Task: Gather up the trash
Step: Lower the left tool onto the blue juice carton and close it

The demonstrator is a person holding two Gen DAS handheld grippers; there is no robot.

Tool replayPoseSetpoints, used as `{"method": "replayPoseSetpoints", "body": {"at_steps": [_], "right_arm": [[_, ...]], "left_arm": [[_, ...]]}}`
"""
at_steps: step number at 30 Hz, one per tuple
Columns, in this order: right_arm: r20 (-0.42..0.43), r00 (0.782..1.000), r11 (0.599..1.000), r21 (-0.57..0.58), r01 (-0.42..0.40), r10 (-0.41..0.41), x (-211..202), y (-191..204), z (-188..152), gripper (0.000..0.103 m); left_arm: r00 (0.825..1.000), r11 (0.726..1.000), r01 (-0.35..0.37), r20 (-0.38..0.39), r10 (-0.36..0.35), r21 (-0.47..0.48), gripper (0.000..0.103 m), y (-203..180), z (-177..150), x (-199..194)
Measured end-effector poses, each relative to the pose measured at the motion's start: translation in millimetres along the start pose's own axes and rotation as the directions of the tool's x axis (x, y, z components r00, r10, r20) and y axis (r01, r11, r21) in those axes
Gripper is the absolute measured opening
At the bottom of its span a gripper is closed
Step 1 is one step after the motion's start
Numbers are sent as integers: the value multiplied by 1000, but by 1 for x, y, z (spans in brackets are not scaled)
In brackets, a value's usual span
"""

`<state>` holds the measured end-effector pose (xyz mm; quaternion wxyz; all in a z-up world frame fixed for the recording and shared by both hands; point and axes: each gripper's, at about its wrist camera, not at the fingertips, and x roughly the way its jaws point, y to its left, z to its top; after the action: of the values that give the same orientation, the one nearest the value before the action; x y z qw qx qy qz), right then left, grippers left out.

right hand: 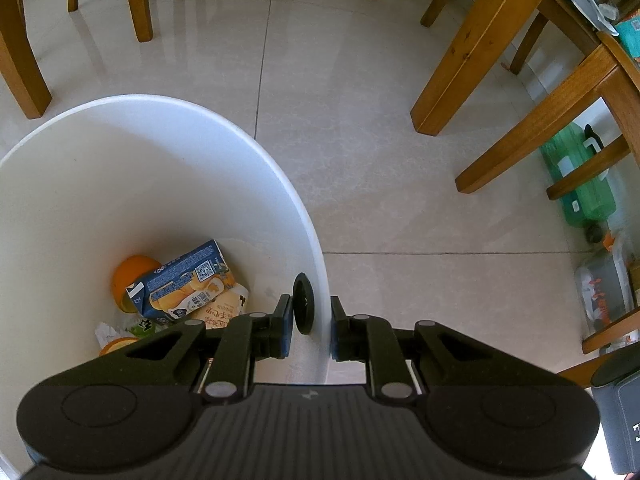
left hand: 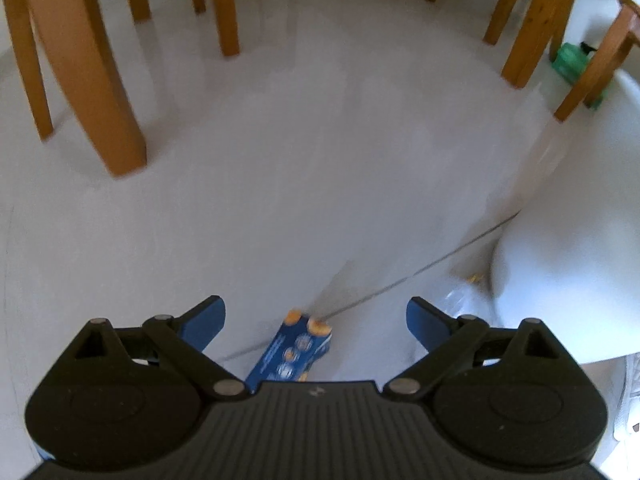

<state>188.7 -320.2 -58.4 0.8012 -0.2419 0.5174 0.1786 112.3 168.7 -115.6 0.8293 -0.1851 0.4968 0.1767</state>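
In the left wrist view my left gripper (left hand: 316, 322) is open and holds nothing. A blue snack carton (left hand: 294, 354) lies on the floor below it, between the fingers and partly hidden by the gripper body. The white bin (left hand: 560, 248) stands to the right, with what looks like a clear plastic bottle (left hand: 460, 296), blurred, at its foot. In the right wrist view my right gripper (right hand: 311, 332) is shut on the wall of the white bin (right hand: 168, 128), by a black knob (right hand: 303, 304). Inside lie a blue carton (right hand: 184, 284), an orange piece (right hand: 130, 274) and a wrapper (right hand: 220, 314).
Wooden chair and table legs (right hand: 460, 52) ring the pale tiled floor (right hand: 380, 184) at the back and right. A green bottle (right hand: 580, 184) and a clear plastic container (right hand: 604, 292) sit under the chair at right. A dark device (right hand: 616, 412) is at the lower right.
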Motion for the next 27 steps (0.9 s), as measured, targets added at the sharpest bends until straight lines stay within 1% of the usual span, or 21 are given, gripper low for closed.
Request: {"method": "replayPoseSetpoints", "body": {"at_steps": [2,5,8,13,17,21,24,25,27], "right_arm": [[1,1000,1000,-3,0,0,0,1,0,21],[1,1000,1000,-5,0,0,0,1,0,21],[0,1000,1000,-6,0,0,0,1,0,21],[0,1000,1000,-7,-1,1,0,0,0,21],[-1,1000,1000,-8,0,0,0,0,0,21],[-1,1000,1000,-9,0,0,0,1,0,21],[0,1000,1000,-12,0,0,0,0,1,21],[0,1000,1000,-12,0,0,0,0,1,21],[-1,1000,1000,-10,1,-1,0,1,1,21]], "left_arm": [[999,1000,-12,-38,11,-29,96,8,-7,14],[996,998,-5,-94,0,-55,96,14,-15,31],[992,999,-29,-120,26,-29,96,12,-20,42],[990,999,-25,-143,20,-30,96,12,-24,59],[986,999,-38,-165,35,-17,96,8,-32,69],[980,999,6,-198,-12,-32,95,2,-45,71],[969,992,95,-221,-110,-77,95,-3,-54,68],[966,990,114,-223,-130,-83,95,-5,-57,67],[972,992,84,-213,-101,-91,95,-8,-61,66]]}}
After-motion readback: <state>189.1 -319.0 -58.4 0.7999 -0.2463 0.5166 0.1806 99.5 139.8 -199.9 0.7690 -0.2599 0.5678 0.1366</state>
